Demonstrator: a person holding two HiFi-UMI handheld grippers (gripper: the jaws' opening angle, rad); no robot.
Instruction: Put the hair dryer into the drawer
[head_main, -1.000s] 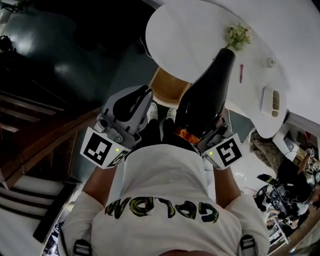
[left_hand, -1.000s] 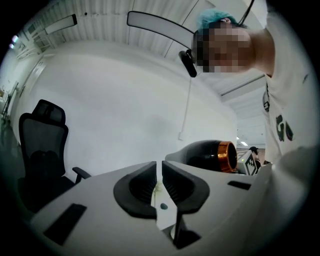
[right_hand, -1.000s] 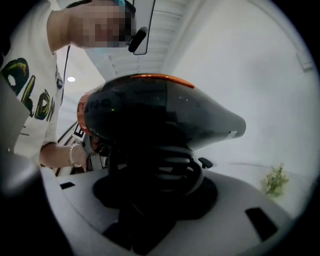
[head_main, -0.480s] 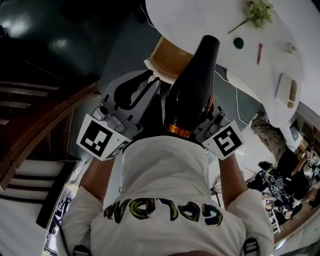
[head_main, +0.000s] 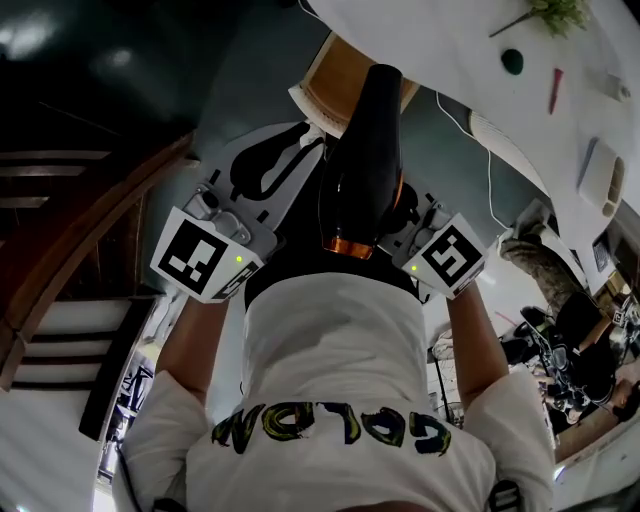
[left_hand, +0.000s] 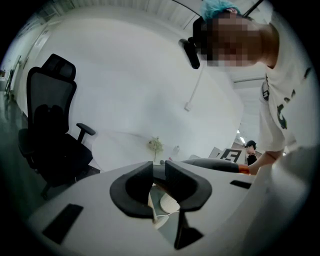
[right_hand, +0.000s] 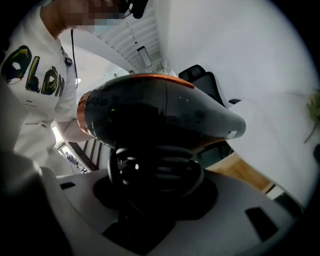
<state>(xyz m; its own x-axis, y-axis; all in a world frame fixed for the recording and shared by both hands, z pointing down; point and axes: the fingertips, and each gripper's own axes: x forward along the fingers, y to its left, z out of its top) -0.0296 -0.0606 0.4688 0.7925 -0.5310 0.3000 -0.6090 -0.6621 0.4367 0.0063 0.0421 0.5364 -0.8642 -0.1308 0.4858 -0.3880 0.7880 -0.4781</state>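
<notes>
The black hair dryer (head_main: 362, 150) with an orange ring at its back end is held by its handle, where the coiled cord is wrapped, in my right gripper (head_main: 400, 215). In the right gripper view the dryer body (right_hand: 160, 112) fills the frame above the gripper (right_hand: 155, 185), which is shut on the handle. Its nozzle points at the open wooden drawer (head_main: 335, 85) under the white table; the drawer (right_hand: 245, 172) also shows below the nozzle. My left gripper (head_main: 275, 170) hangs beside the dryer, its pads (left_hand: 132, 187) a thin slit apart with nothing between them.
A white round table (head_main: 450, 40) carries a plant sprig, a pen and small items. A black office chair (left_hand: 50, 130) stands to the left. Wooden stairs (head_main: 60, 250) run along the left. A cable (head_main: 490, 150) hangs near the table edge.
Both grippers and the hair dryer have sunk and come nearer the wooden drawer. The nozzle, which lay over the tabletop, now points at the drawer.
</notes>
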